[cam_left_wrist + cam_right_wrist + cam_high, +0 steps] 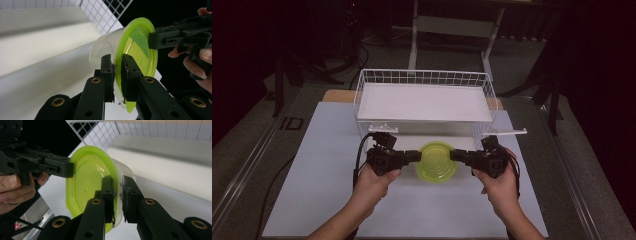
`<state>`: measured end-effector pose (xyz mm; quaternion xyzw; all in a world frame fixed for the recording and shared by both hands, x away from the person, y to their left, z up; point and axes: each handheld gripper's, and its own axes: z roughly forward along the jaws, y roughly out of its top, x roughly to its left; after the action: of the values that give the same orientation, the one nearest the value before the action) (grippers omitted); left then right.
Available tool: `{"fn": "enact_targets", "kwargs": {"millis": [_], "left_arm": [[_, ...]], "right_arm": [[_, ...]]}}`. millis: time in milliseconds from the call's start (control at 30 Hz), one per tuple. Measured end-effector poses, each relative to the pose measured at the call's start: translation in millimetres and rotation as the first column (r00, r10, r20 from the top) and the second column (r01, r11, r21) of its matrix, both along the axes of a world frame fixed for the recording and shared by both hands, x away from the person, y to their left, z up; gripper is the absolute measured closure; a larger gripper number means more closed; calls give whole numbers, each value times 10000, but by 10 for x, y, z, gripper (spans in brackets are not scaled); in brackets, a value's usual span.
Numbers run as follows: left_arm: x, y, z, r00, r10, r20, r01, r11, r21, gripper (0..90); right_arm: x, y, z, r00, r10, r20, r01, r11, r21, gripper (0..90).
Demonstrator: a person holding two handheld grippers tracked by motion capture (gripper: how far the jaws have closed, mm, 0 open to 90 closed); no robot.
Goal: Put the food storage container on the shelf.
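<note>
Two grippers hold one container between them: left gripper [416, 156] clamps the near-left rim of the clear tub with green lid [437, 161], right gripper [455, 154] clamps the opposite rim, both with jaws narrow and pinched on the lid edge, as both gripper views confirm [117, 75] [118, 195]. Tub sits in the air just in front of the white wire basket [362, 87], over the white mat [312, 190]. Judgement: pickup done, carry underway; what's left looks like getting the tub up and into or under the basket, then letting go. Edges to mind: the basket's front lip [422, 121] directly beyond the tub, plus two white side tabs [383, 128] close to each gripper. Open room: plenty of bare mat nearer than the tub and to both sides; the basket's flat white tray [422, 100] beyond looks free. Grip is on the thin rim only, so the lid could pop or the tub tilt.
</note>
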<state>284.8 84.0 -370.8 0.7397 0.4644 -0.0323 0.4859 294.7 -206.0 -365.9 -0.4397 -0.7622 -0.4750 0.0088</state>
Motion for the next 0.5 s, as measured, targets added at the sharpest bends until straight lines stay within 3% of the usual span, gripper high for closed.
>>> {"fn": "enact_targets", "kwargs": {"millis": [200,333,500], "left_arm": [[127,50,238,9999,162,0,-162,9998,82,819],[268,81,476,9991,376,182,-377,9993,72,819],[417,109,658,9981,547,268,-549,9985,57,818]], "right_arm": [[135,61,196,10000,-28,81,27,9999,114,810],[289,107,413,9994,-122,320,114,9996,256,809],[460,143,604,9982,-128,592,109,9994,315,809]]}}
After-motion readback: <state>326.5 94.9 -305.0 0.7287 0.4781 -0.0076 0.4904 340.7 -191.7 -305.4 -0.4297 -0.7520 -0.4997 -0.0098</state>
